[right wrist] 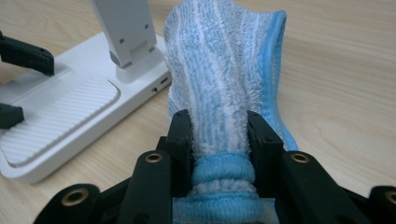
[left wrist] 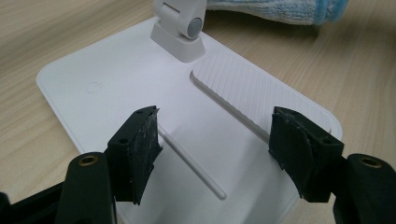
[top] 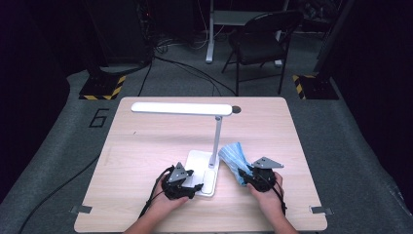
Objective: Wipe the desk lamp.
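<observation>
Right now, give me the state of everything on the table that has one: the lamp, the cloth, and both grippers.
desk lamp: upright on its white base, head level; lit or unlit cannot be told.
blue cloth: bunched up beside the lamp base, pinched at one end.
right gripper: shut on the blue cloth.
left gripper: open over the lamp base, nothing between its jaws.
table: level, wooden top.

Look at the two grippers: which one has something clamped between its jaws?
The right gripper: its jaws pinch the blue striped cloth. The left gripper stands open over the white lamp base, gripping nothing.
</observation>
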Available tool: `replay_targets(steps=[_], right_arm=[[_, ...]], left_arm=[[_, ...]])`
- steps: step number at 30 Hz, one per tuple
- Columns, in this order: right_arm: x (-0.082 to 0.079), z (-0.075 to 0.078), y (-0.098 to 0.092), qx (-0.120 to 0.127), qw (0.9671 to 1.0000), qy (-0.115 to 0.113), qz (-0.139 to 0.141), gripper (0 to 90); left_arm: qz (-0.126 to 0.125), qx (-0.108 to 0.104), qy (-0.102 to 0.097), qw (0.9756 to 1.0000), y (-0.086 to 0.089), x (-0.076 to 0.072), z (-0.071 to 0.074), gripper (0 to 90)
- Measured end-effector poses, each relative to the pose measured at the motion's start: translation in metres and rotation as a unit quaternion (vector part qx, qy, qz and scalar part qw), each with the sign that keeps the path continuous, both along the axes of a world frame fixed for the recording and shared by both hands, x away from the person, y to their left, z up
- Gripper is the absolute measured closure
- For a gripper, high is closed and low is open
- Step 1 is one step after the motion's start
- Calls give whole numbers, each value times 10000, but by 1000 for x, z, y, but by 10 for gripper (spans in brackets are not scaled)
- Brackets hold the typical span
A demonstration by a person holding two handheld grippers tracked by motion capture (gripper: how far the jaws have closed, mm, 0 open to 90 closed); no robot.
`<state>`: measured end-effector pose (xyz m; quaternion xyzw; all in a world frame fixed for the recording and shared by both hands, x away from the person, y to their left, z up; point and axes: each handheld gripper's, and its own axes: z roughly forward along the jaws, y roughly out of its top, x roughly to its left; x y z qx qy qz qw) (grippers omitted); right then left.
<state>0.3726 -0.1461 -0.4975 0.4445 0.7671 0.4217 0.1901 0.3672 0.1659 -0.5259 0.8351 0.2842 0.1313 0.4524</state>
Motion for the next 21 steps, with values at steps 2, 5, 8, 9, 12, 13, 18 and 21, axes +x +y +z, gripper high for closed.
replay_targets(steps=[2,5,8,9,12,13,18,21], right_arm=[[3,2,5,52,10000,-49,0,664],[6,3,14,31,9999,-76,83,664],[7,4,20,-8,9998,-90,183,664],[7,4,23,-14,9997,-92,245,665],[7,4,29,-7,9992,-93,399,666],[6,3,32,-50,9988,-101,474,668],[4,-6,43,-223,9971,-75,729,673],[5,-9,46,-276,9962,-104,816,673]], left_arm=[[-60,35,-46,10000,0,0,0,338],[-117,-5,-9,9999,-3,-2,0,338],[-124,-10,-20,9999,-4,-3,0,337],[-117,-8,-21,9999,-4,-4,0,337],[-116,-11,-17,9999,-4,-4,0,338],[-110,-17,-19,9999,-4,-4,0,337],[-70,-9,-17,10000,-4,-4,0,337],[-69,-10,-14,10000,-4,-5,0,337]])
